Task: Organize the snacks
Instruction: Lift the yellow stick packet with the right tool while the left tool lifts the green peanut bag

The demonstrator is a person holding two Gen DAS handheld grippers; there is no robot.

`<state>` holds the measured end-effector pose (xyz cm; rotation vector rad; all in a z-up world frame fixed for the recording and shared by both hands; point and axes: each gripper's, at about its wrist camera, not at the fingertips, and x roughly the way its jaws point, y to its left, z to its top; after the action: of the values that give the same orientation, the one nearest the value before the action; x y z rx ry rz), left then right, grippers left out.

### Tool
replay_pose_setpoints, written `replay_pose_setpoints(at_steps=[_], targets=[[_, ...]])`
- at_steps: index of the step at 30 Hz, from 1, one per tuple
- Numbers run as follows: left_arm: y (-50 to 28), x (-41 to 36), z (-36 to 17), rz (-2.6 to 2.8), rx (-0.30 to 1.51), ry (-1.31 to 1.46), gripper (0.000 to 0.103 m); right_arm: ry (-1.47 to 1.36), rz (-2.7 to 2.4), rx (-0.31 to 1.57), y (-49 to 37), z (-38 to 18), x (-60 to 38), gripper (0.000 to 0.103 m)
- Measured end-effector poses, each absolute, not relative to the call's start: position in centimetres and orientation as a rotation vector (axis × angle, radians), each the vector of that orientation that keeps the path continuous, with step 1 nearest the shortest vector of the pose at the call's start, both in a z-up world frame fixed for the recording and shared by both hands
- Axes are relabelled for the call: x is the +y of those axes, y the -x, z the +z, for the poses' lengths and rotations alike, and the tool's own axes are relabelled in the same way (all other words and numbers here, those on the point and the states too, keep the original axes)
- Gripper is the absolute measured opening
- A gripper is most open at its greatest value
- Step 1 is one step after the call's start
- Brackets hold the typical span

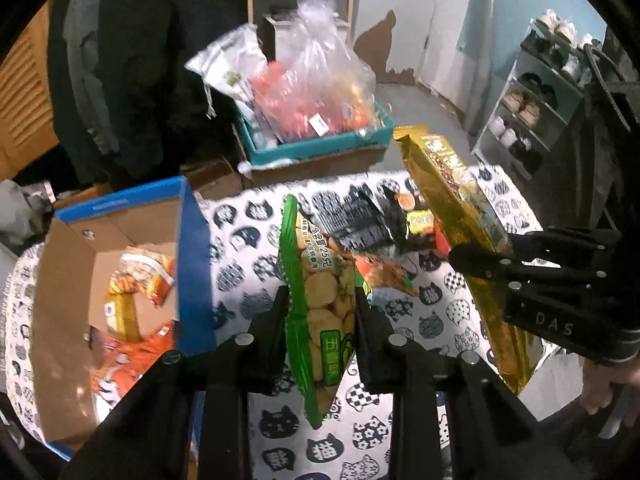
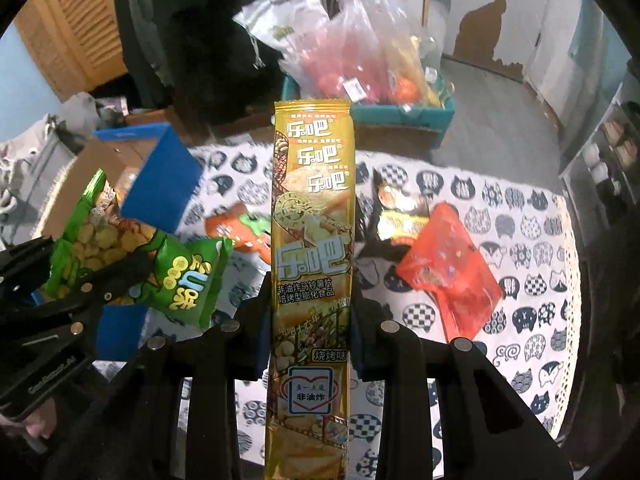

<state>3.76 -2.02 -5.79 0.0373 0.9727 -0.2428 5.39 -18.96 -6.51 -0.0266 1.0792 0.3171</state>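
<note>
The left tool (image 1: 322,312) is clamped on a green foil packet of round yellow crackers (image 1: 320,304), which stands on edge between its 2 black fingers, lifted clear of the surface covered by a white cloth printed with dark cat faces (image 1: 240,248). The right tool (image 2: 310,316) is clamped on a long, narrow golden-yellow packet of potato crisps (image 2: 312,240), held upright between its fingers and likewise off the cloth. To the left stands an open cardboard box with blue outer walls (image 1: 194,264), holding orange and yellow packets. On the cloth beyond the held snacks lie a black foil packet (image 2: 394,216), a flat red packet (image 2: 450,268) and an orange packet (image 2: 236,230), near one another. Past the far edge sits a teal-rimmed carton (image 1: 320,146) filled with a clear plastic bag of red sweets (image 1: 316,84).
</note>
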Motion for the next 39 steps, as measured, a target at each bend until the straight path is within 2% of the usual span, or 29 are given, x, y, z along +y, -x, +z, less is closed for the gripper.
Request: replay_pose_setpoints(at_steps=[19, 39], targets=[[-2.1, 4.9, -0.5, -0.168, 0.846, 0.022, 0.029, 0.047, 0.428, 1.009, -5.7, -2.0, -12.4, 0.03], [-0.1, 14.0, -0.5, -0.035, 0.804, 0.097, 0.029, 0.103, 0.564, 1.046, -7.1, -2.2, -1.2, 0.03]])
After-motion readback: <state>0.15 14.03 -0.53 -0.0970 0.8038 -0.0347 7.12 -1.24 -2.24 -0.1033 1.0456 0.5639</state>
